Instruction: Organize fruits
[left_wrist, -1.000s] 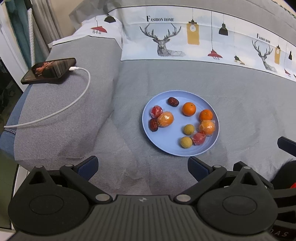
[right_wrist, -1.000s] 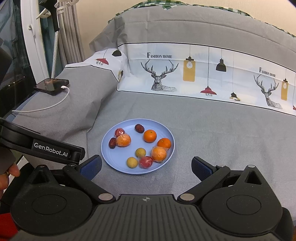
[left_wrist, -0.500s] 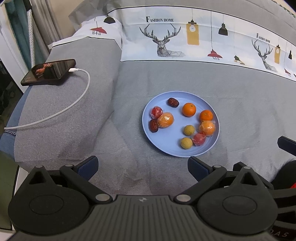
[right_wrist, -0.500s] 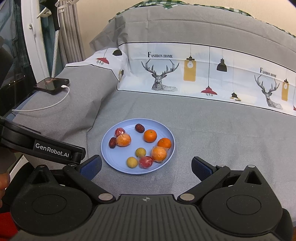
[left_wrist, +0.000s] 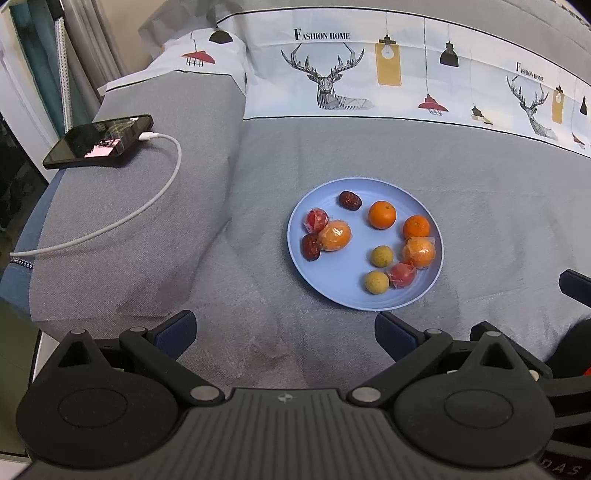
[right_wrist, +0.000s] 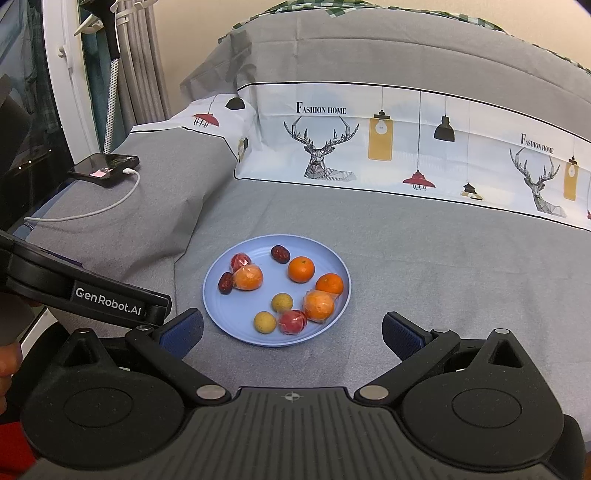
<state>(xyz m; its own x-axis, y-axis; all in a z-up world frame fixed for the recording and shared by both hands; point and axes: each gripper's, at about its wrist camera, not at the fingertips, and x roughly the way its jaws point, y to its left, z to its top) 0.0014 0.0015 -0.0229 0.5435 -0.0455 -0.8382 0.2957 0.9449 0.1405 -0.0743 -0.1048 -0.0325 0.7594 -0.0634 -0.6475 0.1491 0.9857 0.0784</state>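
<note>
From my left hand-held gripper (left_wrist: 284, 328), open and empty, bare grey bed (left_wrist: 258, 155) runs unbroken to the blue plate (left_wrist: 332, 295) at 1 o'clock. At 10 o'clock a phone (left_wrist: 99, 142) and its white cable (left_wrist: 147, 206) lie on a raised fold, well apart from the plate. My right hand-held gripper (right_wrist: 293, 334), also open, has the plate just ahead at 12; the left one's black body (right_wrist: 85, 291) crowds in at 9.

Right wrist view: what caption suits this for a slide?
Open right gripper hovers before a blue plate of mixed fruit on a grey bed.
</note>
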